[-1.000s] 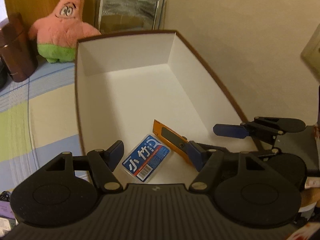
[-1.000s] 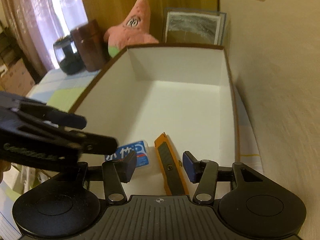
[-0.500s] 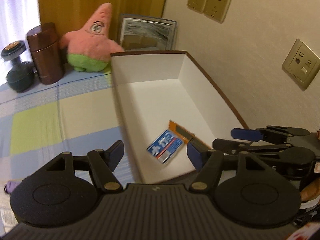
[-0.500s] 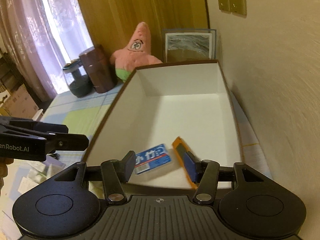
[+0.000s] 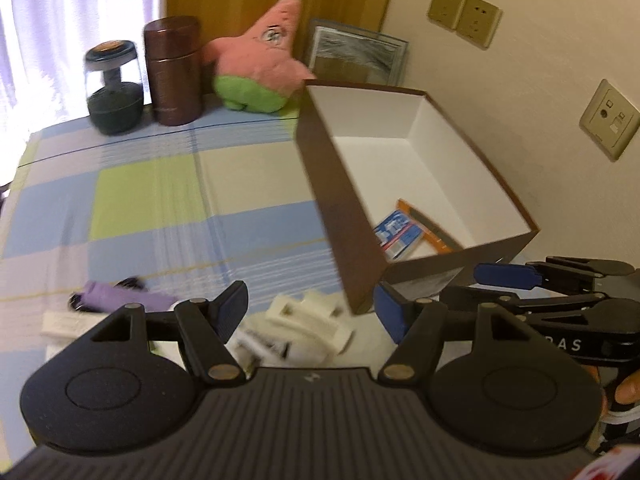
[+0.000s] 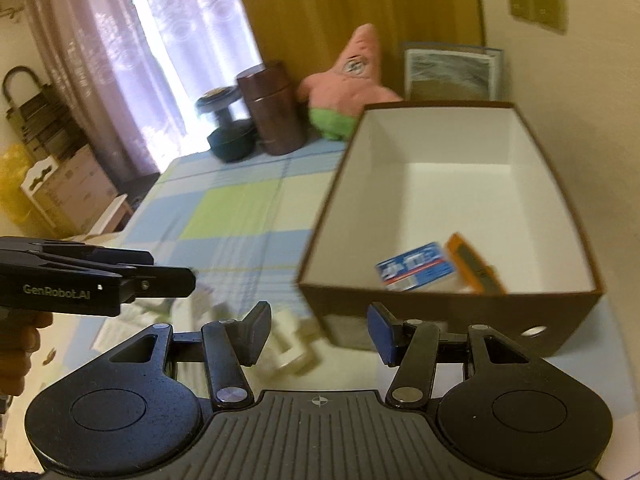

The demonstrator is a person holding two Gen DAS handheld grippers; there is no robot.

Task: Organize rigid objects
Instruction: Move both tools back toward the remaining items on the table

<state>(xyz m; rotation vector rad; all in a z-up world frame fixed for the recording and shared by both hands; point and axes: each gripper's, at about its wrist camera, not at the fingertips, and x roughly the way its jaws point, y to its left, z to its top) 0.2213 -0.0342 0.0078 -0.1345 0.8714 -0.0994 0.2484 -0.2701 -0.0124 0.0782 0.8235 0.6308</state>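
Both grippers, left (image 5: pixel 310 310) and right (image 6: pixel 318 330), hang empty and parted, the white clip (image 5: pixel 308 322) lying just beyond the left's fingers.

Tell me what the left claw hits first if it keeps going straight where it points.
Most likely the white plastic part lying between the open left claw fingers, just short of the box corner; depth is blurry.

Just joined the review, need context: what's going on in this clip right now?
A person holds two handheld grippers, sorting rigid items into a brown box. A blue card pack and an orange utility knife already lie inside. The left gripper and right gripper are open and empty, hovering over white plastic pieces and a purple item on the checked cloth beside the box.
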